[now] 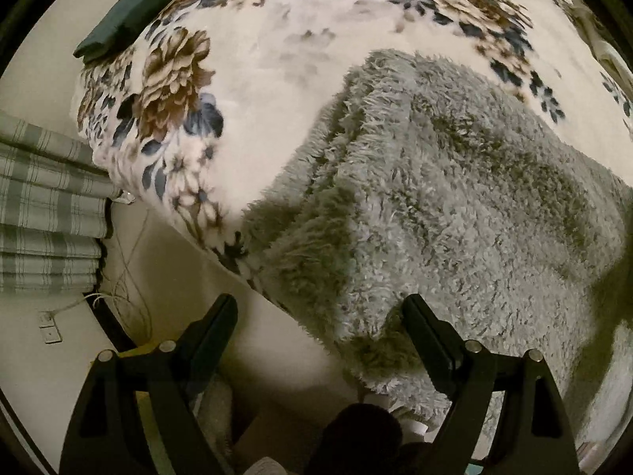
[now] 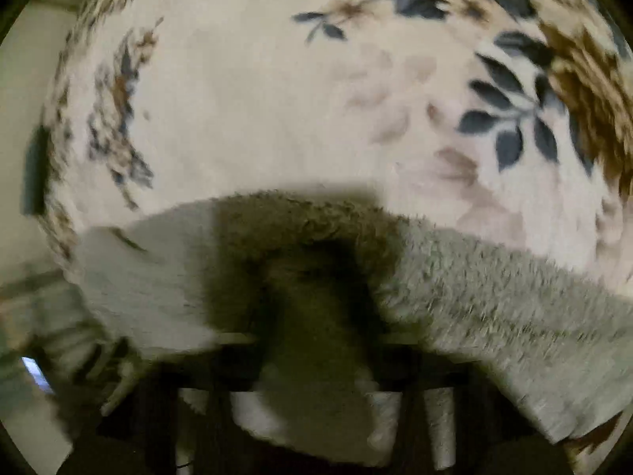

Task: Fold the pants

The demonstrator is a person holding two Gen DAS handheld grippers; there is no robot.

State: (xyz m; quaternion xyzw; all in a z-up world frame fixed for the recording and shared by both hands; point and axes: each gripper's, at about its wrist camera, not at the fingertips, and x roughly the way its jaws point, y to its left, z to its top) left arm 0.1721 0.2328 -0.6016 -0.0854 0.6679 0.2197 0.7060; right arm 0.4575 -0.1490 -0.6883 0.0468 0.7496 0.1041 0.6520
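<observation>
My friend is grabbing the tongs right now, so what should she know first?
Left tongs: open, over the near edge of the fluffy grey pants, holding nothing.
Right tongs: shut. Grey fleece bunches right at their tips, so they seem to pinch an edge of the pants, though that view is blurred.
The pants lie on the flowered blanket, near its edge. A dark green folded cloth sits at the far corner.
Done: one side apparently grabbed. Left: grab the other side with the left tongs, then make the fold.

Grey fleece pants (image 1: 455,206) on cream floral blanket (image 1: 277,39)
</observation>
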